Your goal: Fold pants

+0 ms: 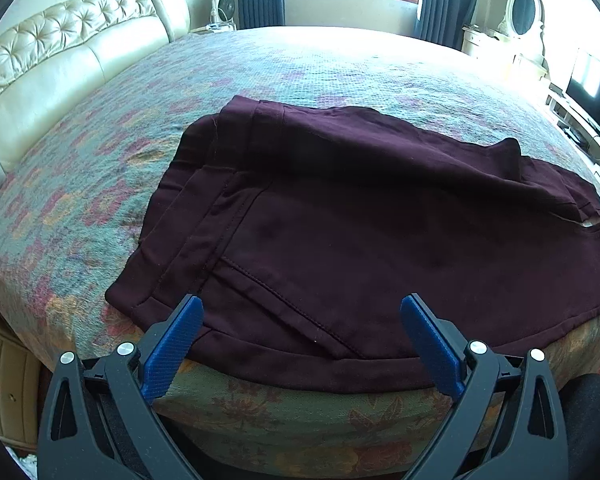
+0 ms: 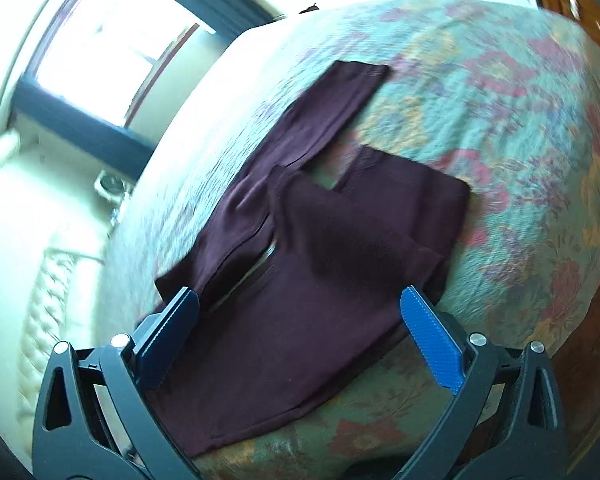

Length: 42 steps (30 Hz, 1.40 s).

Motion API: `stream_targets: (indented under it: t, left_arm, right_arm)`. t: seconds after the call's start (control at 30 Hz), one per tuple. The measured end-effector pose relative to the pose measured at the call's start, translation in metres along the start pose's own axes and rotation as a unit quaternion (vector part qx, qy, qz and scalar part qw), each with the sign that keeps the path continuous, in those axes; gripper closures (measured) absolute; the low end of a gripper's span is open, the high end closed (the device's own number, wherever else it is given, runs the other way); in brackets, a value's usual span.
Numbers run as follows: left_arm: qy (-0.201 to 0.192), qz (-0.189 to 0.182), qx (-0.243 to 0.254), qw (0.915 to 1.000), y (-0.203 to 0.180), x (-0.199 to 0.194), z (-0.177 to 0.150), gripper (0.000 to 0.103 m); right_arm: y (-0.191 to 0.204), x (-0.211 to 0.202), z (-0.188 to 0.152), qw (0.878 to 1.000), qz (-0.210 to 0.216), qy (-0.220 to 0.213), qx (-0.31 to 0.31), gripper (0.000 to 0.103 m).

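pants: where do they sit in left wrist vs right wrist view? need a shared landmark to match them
Left wrist: the maroon pants fill the centre and right, waistband end toward the lower left, between the open left hand-held gripper fingers.
Right wrist: the pants run from lower left up to centre, one leg reaching toward the top.
Shared landmark: the floral bedspread under them.

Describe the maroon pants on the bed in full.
The maroon pants are dark, soft woven fabric with stitched seams, a waistband and a slanted pocket line. They lie partly folded and rumpled on the floral bedspread, one leg stretched toward the window, near edge at the mattress side. Neither open gripper touches them.
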<state>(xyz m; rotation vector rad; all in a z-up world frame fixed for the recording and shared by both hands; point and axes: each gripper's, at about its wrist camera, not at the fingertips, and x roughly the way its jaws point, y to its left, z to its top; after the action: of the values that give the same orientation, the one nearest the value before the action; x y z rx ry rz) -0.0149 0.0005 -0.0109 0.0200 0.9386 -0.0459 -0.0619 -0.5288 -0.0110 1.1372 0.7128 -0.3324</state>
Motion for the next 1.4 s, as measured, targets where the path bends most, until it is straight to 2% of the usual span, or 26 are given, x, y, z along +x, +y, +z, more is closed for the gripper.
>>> stream_targets:
  t: [0.07, 0.17, 0.23, 0.3, 0.37, 0.4, 0.43, 0.47, 0.5, 0.53, 0.67, 0.8, 0.9, 0.97, 1.0, 1.03, 1.1, 1.23, 1.33, 1.4]
  left_arm:
    - [0.010, -0.001, -0.006, 0.9999, 0.003, 0.005, 0.000, 0.004]
    - [0.024, 0.002, -0.015, 0.9996, 0.006, 0.011, -0.001, 0.004]
    - [0.025, 0.004, -0.017, 0.9995, 0.007, 0.012, -0.003, 0.004]
    - [0.024, 0.010, -0.013, 0.9996, 0.006, 0.014, -0.003, 0.004]
    - [0.029, 0.012, -0.015, 0.9994, 0.006, 0.016, -0.003, 0.004]
    - [0.033, 0.009, -0.019, 0.9992, 0.006, 0.016, -0.003, 0.004]
    - [0.037, 0.008, -0.022, 0.9990, 0.006, 0.017, -0.004, 0.004]
    - [0.040, 0.008, -0.023, 0.9989, 0.007, 0.017, -0.003, 0.004]
    - [0.042, 0.008, -0.024, 0.9988, 0.007, 0.017, -0.003, 0.004]
    - [0.042, 0.008, -0.025, 0.9988, 0.008, 0.016, -0.004, 0.004]
    - [0.039, 0.014, -0.026, 0.9988, 0.009, 0.018, -0.004, 0.004]
    - [0.044, 0.013, -0.039, 0.9982, 0.014, 0.020, -0.004, 0.004]
    - [0.049, 0.014, -0.043, 0.9977, 0.016, 0.023, -0.004, 0.004]
    - [0.056, 0.013, -0.050, 0.9971, 0.017, 0.026, -0.004, 0.004]
    - [0.059, 0.012, -0.053, 0.9968, 0.018, 0.027, -0.005, 0.004]
    - [0.061, 0.012, -0.055, 0.9965, 0.018, 0.029, -0.006, 0.004]
    - [0.062, 0.013, -0.053, 0.9966, 0.018, 0.030, -0.007, 0.004]
    - [0.069, 0.007, -0.061, 0.9957, 0.021, 0.033, -0.007, 0.004]
    - [0.079, 0.000, -0.071, 0.9943, 0.024, 0.039, -0.007, 0.004]
    - [0.086, -0.002, -0.074, 0.9936, 0.025, 0.042, -0.008, 0.004]
  right_arm:
    - [-0.030, -0.003, 0.015, 0.999, -0.012, -0.018, 0.041, 0.002]
    - [-0.051, -0.016, 0.027, 0.996, 0.021, -0.056, 0.073, 0.002]
    - [-0.058, -0.009, 0.034, 0.996, 0.010, -0.048, 0.076, 0.002]
    - [-0.068, -0.001, 0.040, 0.996, 0.016, -0.045, 0.080, 0.003]
    - [-0.061, 0.009, 0.042, 0.996, 0.011, -0.040, 0.078, 0.007]
    - [-0.059, 0.011, 0.045, 0.997, 0.004, -0.037, 0.073, 0.013]
    - [-0.056, 0.013, 0.046, 0.997, -0.005, -0.036, 0.067, 0.029]
    - [-0.053, 0.013, 0.047, 0.998, -0.005, -0.033, 0.062, 0.040]
    - [-0.052, 0.011, 0.048, 0.998, 0.010, -0.030, 0.062, 0.045]
    - [-0.051, 0.009, 0.047, 0.997, 0.019, -0.030, 0.066, 0.045]
    - [-0.061, 0.011, 0.043, 0.996, 0.015, -0.017, 0.086, 0.044]
    - [-0.072, 0.012, 0.039, 0.993, 0.039, -0.021, 0.106, 0.043]
    - [-0.072, 0.018, 0.036, 0.992, 0.057, -0.002, 0.117, 0.042]
    - [-0.066, 0.019, 0.036, 0.995, 0.035, 0.006, 0.092, 0.057]
    - [-0.062, 0.023, 0.036, 0.997, 0.024, 0.017, 0.078, 0.086]
    - [-0.060, 0.025, 0.036, 0.997, 0.019, 0.027, 0.067, 0.097]
    - [-0.059, 0.022, 0.035, 0.998, 0.008, 0.021, 0.055, 0.098]
    - [-0.063, -0.012, 0.048, 0.997, -0.031, -0.054, 0.035, 0.098]
    - [-0.082, -0.028, 0.064, 0.990, -0.102, -0.092, 0.029, 0.098]
    - [-0.104, -0.023, 0.074, 0.992, -0.081, -0.076, 0.055, 0.098]
